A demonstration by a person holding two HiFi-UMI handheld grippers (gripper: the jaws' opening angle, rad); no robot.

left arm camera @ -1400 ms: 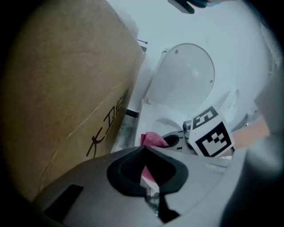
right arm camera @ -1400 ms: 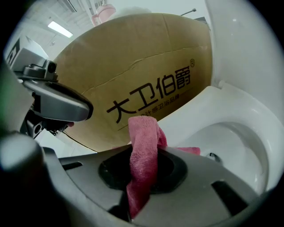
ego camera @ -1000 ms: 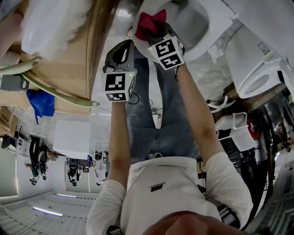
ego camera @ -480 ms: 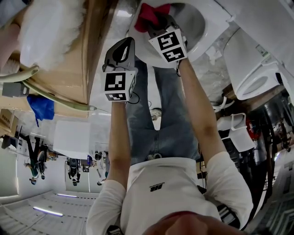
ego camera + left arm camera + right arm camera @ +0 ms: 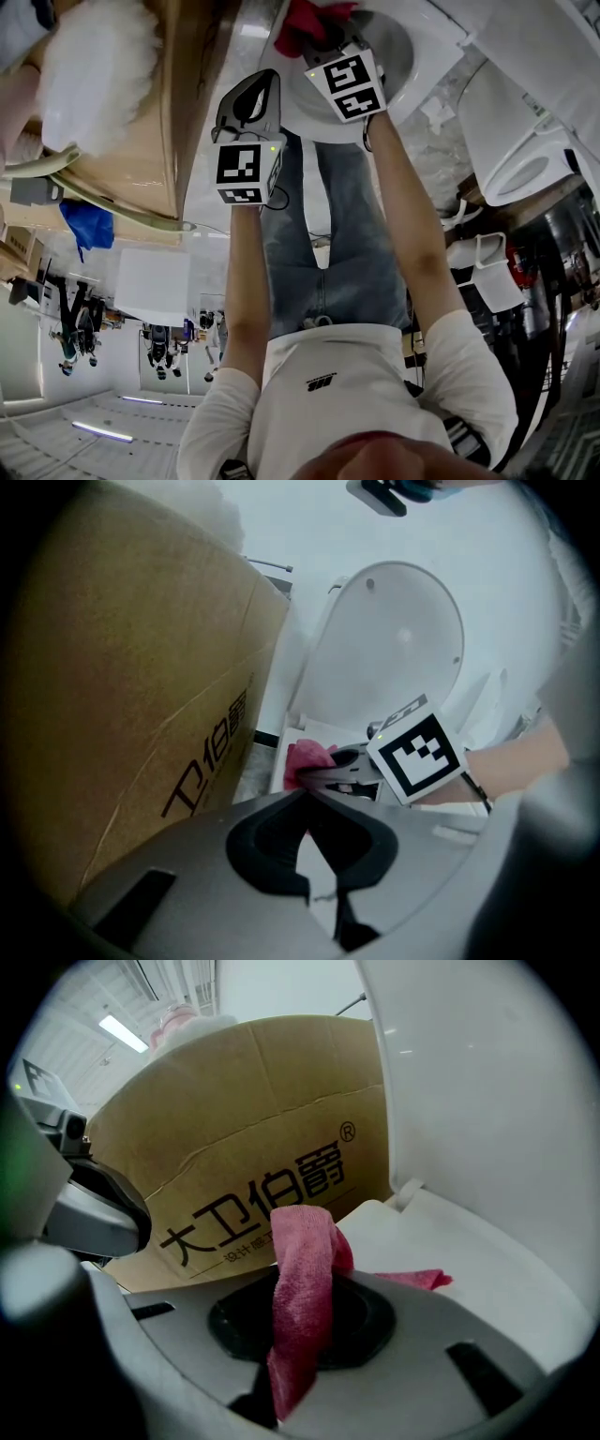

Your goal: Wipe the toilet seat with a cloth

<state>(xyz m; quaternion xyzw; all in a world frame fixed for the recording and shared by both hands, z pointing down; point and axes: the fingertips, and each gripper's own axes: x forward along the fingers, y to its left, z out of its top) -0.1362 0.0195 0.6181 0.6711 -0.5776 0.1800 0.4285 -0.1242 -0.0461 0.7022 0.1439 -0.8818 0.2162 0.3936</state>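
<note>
A pink-red cloth [image 5: 302, 1241] hangs from my right gripper [image 5: 309, 1335], which is shut on it. The cloth's free end lies on the white toilet seat [image 5: 487, 1279], close to the hinge under the raised lid [image 5: 487, 1101]. In the head view the right gripper [image 5: 323, 42] presses the cloth [image 5: 302, 23] onto the seat rim [image 5: 403, 89] at the top. My left gripper [image 5: 251, 94] hovers beside the bowl, jaws together, holding nothing. From the left gripper view, that left gripper [image 5: 307, 803] points at the cloth [image 5: 305, 759] and the right gripper [image 5: 342, 766].
A large printed cardboard box [image 5: 253, 1147] stands tight against the toilet's left side. White fluffy material [image 5: 103, 75] lies on top of the box. A second white toilet [image 5: 525, 141] stands at the right. A blue cloth [image 5: 89, 225] hangs beyond the box.
My right gripper has slid the cloth farther along the seat toward the hinge. The left gripper has shifted only slightly the same way.
</note>
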